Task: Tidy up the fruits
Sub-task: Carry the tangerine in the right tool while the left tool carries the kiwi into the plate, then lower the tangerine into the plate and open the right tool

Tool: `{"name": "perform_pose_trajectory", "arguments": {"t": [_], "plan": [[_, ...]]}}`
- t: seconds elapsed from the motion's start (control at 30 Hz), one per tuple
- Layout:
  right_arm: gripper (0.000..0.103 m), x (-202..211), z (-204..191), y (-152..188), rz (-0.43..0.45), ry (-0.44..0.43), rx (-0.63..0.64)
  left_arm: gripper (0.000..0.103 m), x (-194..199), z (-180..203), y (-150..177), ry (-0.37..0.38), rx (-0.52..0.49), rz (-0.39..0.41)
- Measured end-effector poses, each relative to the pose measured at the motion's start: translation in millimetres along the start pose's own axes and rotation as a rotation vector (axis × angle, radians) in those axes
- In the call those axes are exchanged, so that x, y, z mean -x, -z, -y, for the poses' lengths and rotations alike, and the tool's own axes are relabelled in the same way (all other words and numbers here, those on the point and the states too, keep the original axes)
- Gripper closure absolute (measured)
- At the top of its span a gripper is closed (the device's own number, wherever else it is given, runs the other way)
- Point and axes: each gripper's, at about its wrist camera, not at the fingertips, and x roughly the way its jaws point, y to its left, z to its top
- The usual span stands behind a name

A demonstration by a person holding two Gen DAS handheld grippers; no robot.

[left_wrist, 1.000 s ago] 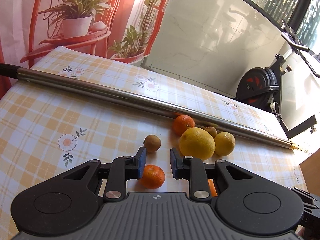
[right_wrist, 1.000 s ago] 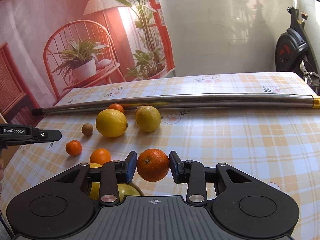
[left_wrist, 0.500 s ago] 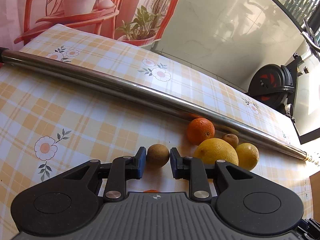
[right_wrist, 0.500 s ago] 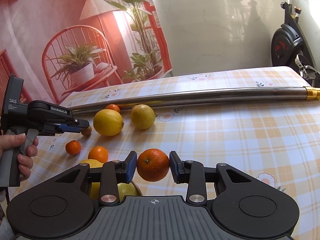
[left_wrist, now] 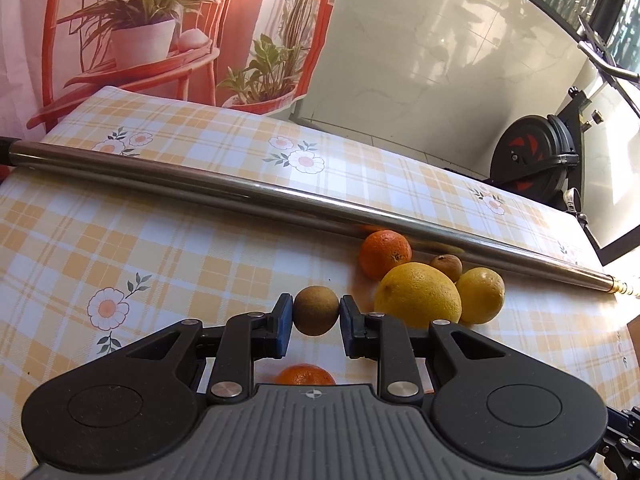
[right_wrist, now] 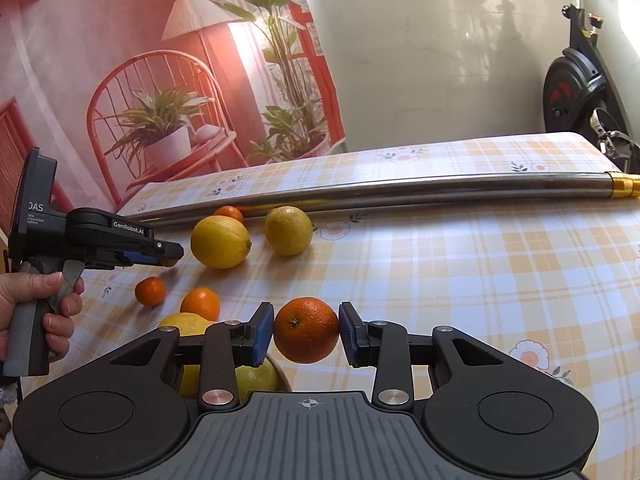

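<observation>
We see the left gripper (left_wrist: 316, 316) clamped on a small brown kiwi (left_wrist: 316, 310) over the checked tablecloth (left_wrist: 160, 264), right gripper (right_wrist: 307, 336) gripping an orange (right_wrist: 306, 329) above it.

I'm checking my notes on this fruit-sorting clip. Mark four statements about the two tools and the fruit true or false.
1. The left tool is shut on a brown kiwi. True.
2. The right tool is empty. False: it grips an orange.
3. A metal pole lies across the tablecloth. True.
4. The two lemons sit behind the pole. False: they lie in front of it.
</observation>
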Motion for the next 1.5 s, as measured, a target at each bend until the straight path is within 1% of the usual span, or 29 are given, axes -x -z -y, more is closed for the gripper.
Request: {"name": "perform_pose_trajectory", "arguments": {"t": [0.17,0.3,0.43,0.63,0.8,0.97,1.23,1.33,1.5], "plan": [[0.07,6.3,-4.5,2.3,0.007,-0.004,0.006,0.076,39.6,8.2,11.4,0.044,-0.046,0.041],[0.071,14.9,-11.6,5.1,0.018,-0.01,0.021,0.076,67.3,17.8,31.5,0.07,-0.082,0.055],[0.071,23.7,-18.8,8.0,0.027,-0.016,0.042,0.077,85.8,24.8,59.2,0.088,-0.118,0.044],[0.071,40.7,-28.0,16.4,0.032,-0.025,0.067,0.077,102.9,37.4,94.2,0.088,-0.227,0.038],[0.071,46.6,-35.8,27.7,0.002,-0.035,0.082,0.076,106.4,44.0,117.9,0.084,-0.285,0.028],[0.071,43.4,-43.7,40.6,-0.044,-0.045,0.09,0.077,104.4,44.1,131.0,0.096,-0.27,0.002],[0.071,35.4,-49.2,51.7,-0.086,-0.017,0.114,0.076,99.8,44.5,141.7,0.048,-0.29,0.002],[0.071,32.1,-50.1,54.7,-0.092,-0.002,0.126,0.076,99.2,46.0,144.4,0.024,-0.31,0.012],[0.071,28.3,-52.4,59.4,-0.093,0.011,0.15,0.076,96.4,46.4,146.6,0.004,-0.328,0.016]]}}
